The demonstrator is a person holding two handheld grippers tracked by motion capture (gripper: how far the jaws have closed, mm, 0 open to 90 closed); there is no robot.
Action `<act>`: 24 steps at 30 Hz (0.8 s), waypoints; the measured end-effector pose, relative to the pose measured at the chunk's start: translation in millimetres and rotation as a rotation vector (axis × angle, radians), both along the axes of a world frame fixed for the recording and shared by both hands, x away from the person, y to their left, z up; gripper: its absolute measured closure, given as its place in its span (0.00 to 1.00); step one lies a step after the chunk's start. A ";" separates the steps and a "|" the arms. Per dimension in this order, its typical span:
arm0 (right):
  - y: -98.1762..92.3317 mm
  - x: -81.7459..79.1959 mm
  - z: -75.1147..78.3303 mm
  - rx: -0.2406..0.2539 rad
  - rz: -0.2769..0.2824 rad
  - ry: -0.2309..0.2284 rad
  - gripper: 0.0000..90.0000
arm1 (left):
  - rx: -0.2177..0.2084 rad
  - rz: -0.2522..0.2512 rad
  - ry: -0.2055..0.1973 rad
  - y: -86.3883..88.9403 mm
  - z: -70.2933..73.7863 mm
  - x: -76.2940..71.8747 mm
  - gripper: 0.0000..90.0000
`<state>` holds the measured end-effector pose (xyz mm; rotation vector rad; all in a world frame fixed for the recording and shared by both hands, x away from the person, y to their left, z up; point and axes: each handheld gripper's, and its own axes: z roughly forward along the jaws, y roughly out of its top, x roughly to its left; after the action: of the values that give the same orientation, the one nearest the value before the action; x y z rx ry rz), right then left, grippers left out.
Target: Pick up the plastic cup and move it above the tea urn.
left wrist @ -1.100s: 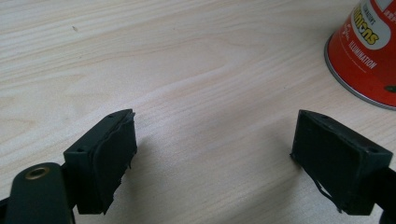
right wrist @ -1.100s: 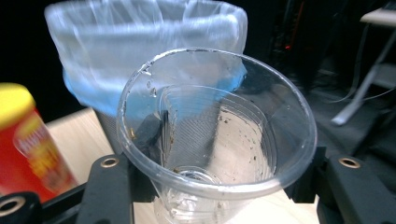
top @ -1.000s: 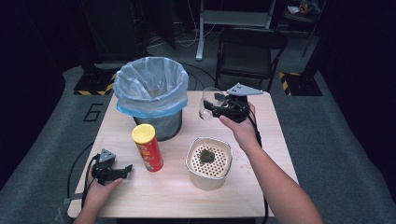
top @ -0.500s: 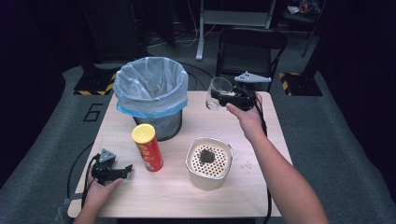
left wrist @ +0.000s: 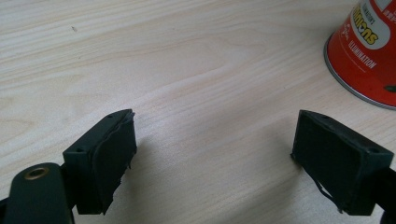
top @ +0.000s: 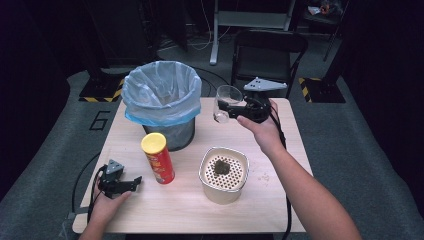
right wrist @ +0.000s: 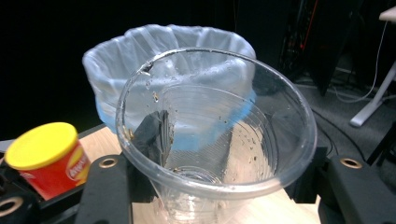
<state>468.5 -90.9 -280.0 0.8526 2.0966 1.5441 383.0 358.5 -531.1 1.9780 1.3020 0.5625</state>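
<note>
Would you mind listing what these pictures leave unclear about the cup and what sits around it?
- Plastic cup base: right gripper view, cut off by the bottom edge.
- Bin contents: high view, hidden by the liner's rim.
- Dark lump in the strainer pot: high view, too small to identify.

The table [top: 150,220] carries a lined bin [top: 161,102] at far left. A lidded can [top: 158,158] stands upright just near of the bin. A perforated container [top: 223,175] sits right of the can, with a lump [top: 221,166] on its top. The cup [top: 223,104], held in the right gripper [top: 231,109], hangs right of the bin and far of the container. The left gripper [top: 131,183] rests at near left, beside the can.
</note>
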 end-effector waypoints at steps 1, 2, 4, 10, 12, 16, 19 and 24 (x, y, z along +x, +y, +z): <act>2.4 -2.8 3.4 0.006 0.003 -0.006 0.45 | 0.000 0.000 -0.001 0.0 0.0 0.0 0.15; 6.5 -6.3 10.4 0.022 0.012 -0.004 0.45 | 0.000 0.000 0.000 -0.1 0.0 0.0 0.15; 12.7 -8.6 20.1 0.023 0.014 -0.005 0.45 | -0.001 -0.001 0.001 -0.2 0.0 -0.1 0.14; 42.8 -0.7 51.9 -0.013 0.027 -0.053 0.44 | 0.001 -0.008 0.004 -0.4 0.1 -1.0 0.14; 53.5 2.4 60.3 -0.020 0.036 -0.069 0.44 | 0.005 -0.006 0.003 -0.4 0.2 -1.0 0.14; 89.0 16.5 77.3 -0.042 0.046 -0.078 0.44 | 0.008 -0.011 0.004 0.5 0.9 -0.6 0.14; 108.5 26.0 79.2 -0.052 0.035 -0.066 0.44 | 0.008 -0.009 0.003 0.3 0.9 -0.7 0.14; 128.8 40.0 75.5 -0.070 0.019 -0.045 0.43 | 0.009 -0.009 0.004 0.3 1.0 -0.7 0.14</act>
<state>508.5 37.8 -204.5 0.7690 2.1190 1.4759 382.3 358.7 -530.1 1.9921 1.2945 0.5615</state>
